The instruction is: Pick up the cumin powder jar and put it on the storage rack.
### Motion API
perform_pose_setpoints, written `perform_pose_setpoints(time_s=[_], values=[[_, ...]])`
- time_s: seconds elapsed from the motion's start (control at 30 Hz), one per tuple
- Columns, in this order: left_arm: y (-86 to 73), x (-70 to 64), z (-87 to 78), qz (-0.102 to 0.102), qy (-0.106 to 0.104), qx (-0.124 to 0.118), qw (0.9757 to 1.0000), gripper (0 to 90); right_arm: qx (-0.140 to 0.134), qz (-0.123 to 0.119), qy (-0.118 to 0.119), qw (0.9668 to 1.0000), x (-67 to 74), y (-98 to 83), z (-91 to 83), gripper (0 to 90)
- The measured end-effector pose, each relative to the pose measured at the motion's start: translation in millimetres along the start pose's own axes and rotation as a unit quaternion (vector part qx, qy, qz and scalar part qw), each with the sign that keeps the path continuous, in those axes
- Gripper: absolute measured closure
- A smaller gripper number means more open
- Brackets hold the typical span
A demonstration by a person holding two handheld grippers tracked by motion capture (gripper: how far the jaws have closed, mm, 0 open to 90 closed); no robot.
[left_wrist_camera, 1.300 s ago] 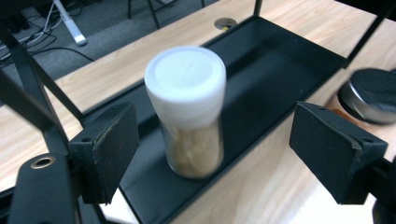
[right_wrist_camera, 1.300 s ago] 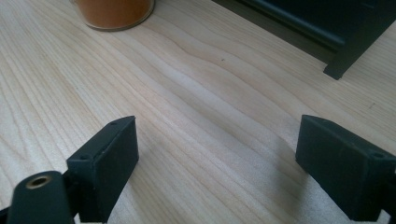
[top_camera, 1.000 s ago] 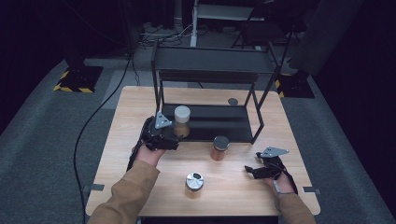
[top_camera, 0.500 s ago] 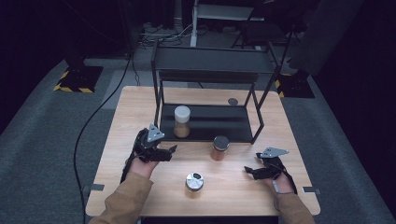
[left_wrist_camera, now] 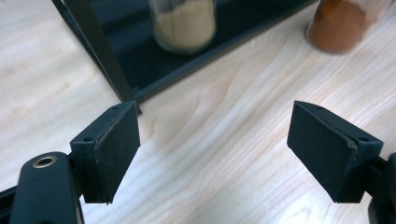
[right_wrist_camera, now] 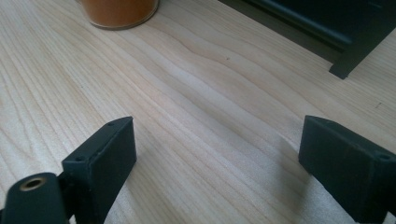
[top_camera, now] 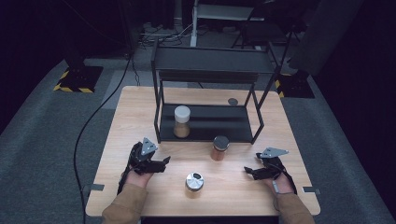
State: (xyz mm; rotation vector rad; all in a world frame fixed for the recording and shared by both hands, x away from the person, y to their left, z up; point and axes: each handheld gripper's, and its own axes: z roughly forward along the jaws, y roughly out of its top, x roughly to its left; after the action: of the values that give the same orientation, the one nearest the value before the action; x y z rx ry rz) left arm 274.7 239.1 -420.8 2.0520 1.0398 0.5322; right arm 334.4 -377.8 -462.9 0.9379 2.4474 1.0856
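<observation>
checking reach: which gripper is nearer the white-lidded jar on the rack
Left. The left gripper sits just in front of the rack's left end, below the white-lidded jar; the right gripper is far across the table.

Left tool (top_camera: 161, 163) back from jar (top_camera: 181, 122)

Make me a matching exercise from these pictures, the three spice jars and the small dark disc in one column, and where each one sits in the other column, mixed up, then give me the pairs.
Things:
1. white-lidded jar
2. dark-lidded jar
3. silver-lidded jar
4. dark disc

Places:
A. on the table behind the rack
B. on the rack's lower shelf
C. on the table, nearest the person, between the two grippers
D. on the table just in front of the rack

Pairs: 1-B, 2-D, 3-C, 4-A
</observation>
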Motion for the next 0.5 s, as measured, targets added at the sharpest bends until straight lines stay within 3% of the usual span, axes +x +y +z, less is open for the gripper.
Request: perform_pose_setpoints(time_s=[0.5], values=[[-20.6,7.7,14.7,-0.011,0.015,0.042,0.9989,16.5,0.000,-0.001,0.000,1.0000,-0.1,-0.1,0.0,10.9]])
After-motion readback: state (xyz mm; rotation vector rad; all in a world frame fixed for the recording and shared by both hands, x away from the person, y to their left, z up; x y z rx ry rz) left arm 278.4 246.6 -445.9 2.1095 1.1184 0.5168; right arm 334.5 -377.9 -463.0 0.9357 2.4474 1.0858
